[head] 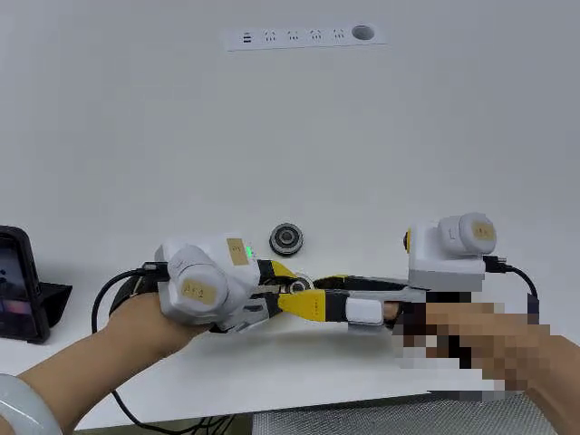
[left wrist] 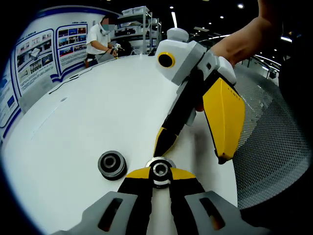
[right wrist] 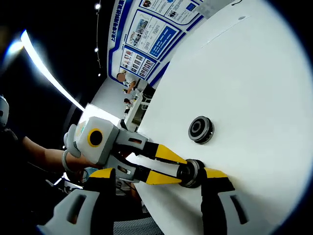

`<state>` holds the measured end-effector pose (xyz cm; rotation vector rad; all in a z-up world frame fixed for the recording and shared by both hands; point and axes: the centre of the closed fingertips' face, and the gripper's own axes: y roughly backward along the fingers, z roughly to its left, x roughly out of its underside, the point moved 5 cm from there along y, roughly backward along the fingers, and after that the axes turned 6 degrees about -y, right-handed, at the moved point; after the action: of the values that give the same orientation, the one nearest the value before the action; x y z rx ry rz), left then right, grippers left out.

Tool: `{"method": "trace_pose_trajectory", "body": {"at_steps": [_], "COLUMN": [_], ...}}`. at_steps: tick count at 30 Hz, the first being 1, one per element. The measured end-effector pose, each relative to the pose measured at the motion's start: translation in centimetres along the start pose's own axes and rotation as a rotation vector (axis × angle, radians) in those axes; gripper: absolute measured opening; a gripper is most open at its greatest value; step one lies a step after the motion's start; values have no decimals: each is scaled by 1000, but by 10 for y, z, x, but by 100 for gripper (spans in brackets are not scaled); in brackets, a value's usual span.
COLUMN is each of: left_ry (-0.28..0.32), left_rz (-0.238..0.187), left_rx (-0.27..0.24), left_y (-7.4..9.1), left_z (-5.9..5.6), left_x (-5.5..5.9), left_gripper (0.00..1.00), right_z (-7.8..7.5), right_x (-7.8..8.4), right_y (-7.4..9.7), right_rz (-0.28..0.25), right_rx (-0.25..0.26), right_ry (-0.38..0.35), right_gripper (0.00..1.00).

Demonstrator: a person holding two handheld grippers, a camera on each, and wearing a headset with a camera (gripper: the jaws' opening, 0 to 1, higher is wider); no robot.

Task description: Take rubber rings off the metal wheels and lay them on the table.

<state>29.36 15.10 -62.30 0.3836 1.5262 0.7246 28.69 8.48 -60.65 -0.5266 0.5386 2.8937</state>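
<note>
A small metal wheel [left wrist: 160, 170] with a dark rubber ring sits clamped between the yellow tips of my left gripper [left wrist: 160, 175], just above the white table [head: 181, 136]. In the head view, that gripper [head: 290, 285] reaches in from the left. My right gripper [head: 313, 292] comes from the right with its jaws open on either side of the held wheel [right wrist: 190, 172], one tip close beside it. My right gripper [right wrist: 161, 174] holds nothing. A second ringed wheel [head: 286, 238] lies flat on the table just beyond the grippers.
A white power strip [head: 304, 36] lies at the table's far edge. At the left edge stands a dark device on a stand [head: 18, 285]. Cables trail from both grippers. The table's front edge [head: 299, 399] runs just below the hands, with grey mesh [head: 362, 421] under it.
</note>
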Motion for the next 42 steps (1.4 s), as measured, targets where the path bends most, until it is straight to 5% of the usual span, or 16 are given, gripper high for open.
{"method": "trace_pose_trajectory", "body": {"at_steps": [26, 42], "left_ry": [4, 6], "left_rz": [-4, -6], "left_rx": [-4, -3], "left_y": [0, 1], "left_z": [0, -1], "left_x": [1, 1], "left_gripper": [12, 12], "right_z": [-1, -2], "right_x": [-2, 7], "right_y": [-12, -2], "right_rz": [157, 169], "right_rx": [12, 23], "right_ry": [156, 129], "right_gripper": [72, 71]}}
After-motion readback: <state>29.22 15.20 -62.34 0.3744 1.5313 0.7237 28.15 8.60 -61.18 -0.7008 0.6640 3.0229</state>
